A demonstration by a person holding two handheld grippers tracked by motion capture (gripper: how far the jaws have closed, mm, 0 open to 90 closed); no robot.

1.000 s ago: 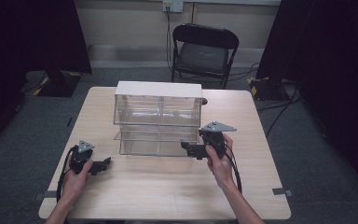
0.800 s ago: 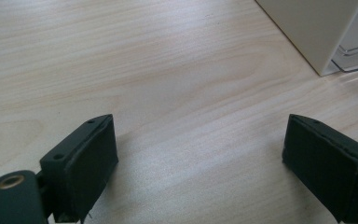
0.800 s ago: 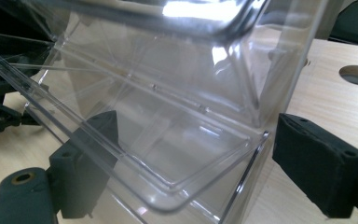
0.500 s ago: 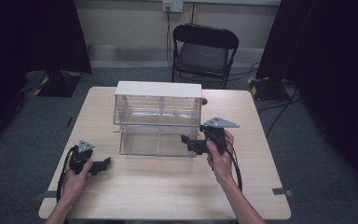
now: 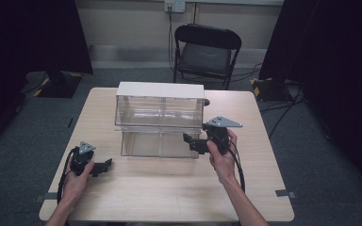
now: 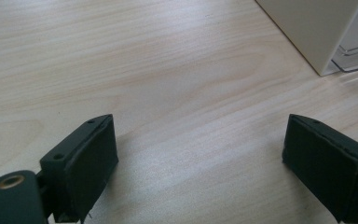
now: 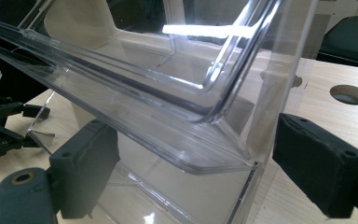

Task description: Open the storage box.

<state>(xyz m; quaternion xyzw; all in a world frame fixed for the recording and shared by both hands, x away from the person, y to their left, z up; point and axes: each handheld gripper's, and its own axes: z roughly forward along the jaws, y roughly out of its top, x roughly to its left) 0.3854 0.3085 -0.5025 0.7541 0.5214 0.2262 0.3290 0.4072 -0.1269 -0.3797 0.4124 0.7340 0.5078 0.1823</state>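
A clear plastic drawer box [image 5: 160, 110] with a white top stands at the middle of the wooden table [image 5: 169, 193]. Its lower drawer [image 5: 158, 143] sticks out a little toward me. My right gripper [image 5: 192, 141] is open at that drawer's right front corner. In the right gripper view the jaws [image 7: 214, 172] straddle the clear corner [image 7: 223, 154] without closing on it. My left gripper [image 5: 104, 165] rests open on the table, left of the box and apart from it. Between its jaws [image 6: 200, 172] lies only bare wood, with the box's white corner [image 6: 317, 32] further off.
A black folding chair [image 5: 207, 52] stands behind the table's far edge. A round hole [image 7: 349, 94] is cut in the tabletop to the right of the box. Bare table spreads in front of the box, between my two hands.
The right gripper has edged slightly closer to the drawer's corner. The left gripper and the box have stayed where they were.
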